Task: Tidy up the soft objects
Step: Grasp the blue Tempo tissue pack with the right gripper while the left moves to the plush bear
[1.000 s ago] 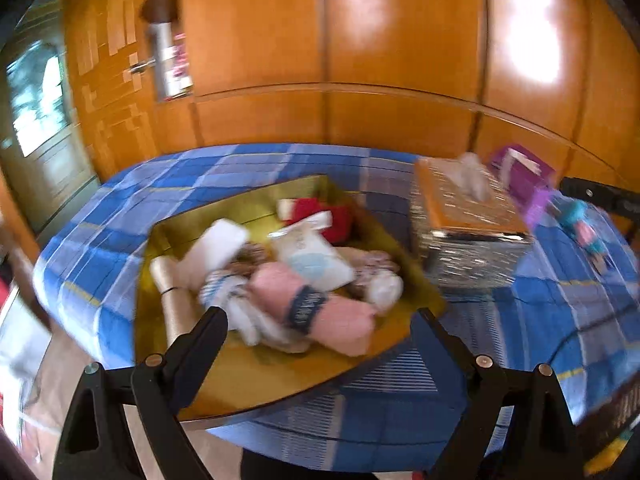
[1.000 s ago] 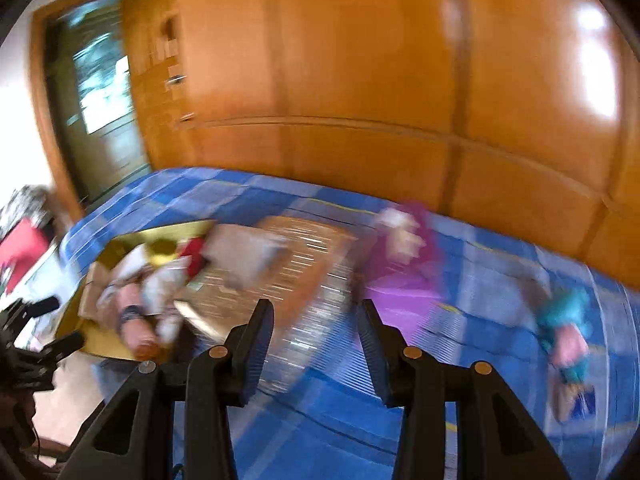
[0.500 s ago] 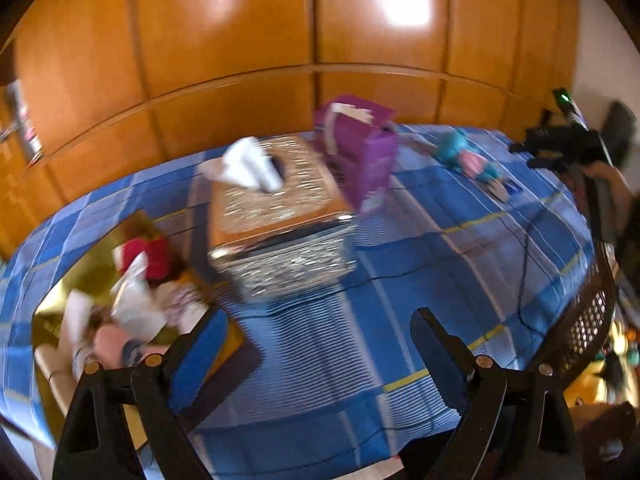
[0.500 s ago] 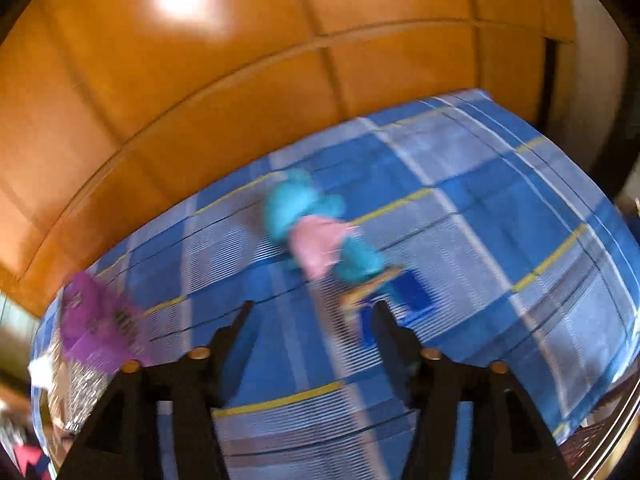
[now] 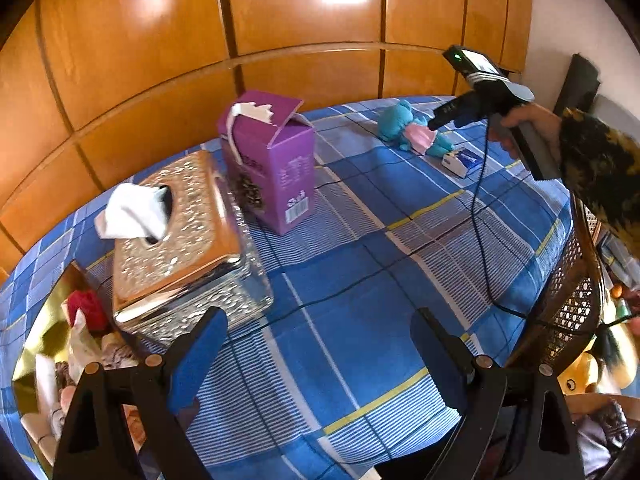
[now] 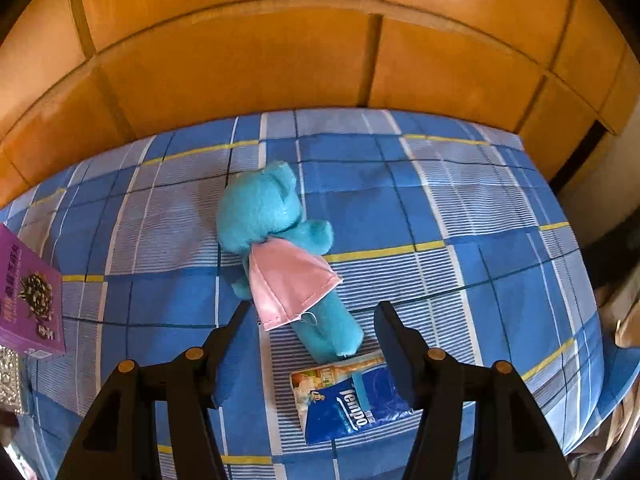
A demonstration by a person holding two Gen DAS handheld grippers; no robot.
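A turquoise plush bear (image 6: 260, 208) wearing a pink cloth (image 6: 288, 276) lies on the blue checked tablecloth. A blue pocket-tissue pack (image 6: 348, 400) rests by its feet. My right gripper (image 6: 313, 306) hangs open just above the bear's legs, one finger on each side, with neither pad touching it. In the left wrist view the bear (image 5: 398, 122) is far right, with the right gripper (image 5: 434, 123) over it in a hand. My left gripper (image 5: 318, 314) is open over bare cloth. A gold tray (image 5: 44, 336) at the left edge holds several soft items.
A silver tissue box (image 5: 176, 232) and an open purple carton (image 5: 272, 160) stand between the tray and the bear. A black cable (image 5: 476, 208) trails across the cloth. A wicker chair back (image 5: 568, 300) stands at the table's right edge. Wood panelling runs behind.
Both views have swung right, from the tray and tissue box toward the bear. The right gripper's jaws have widened and now straddle the bear's legs. The left gripper stays open.
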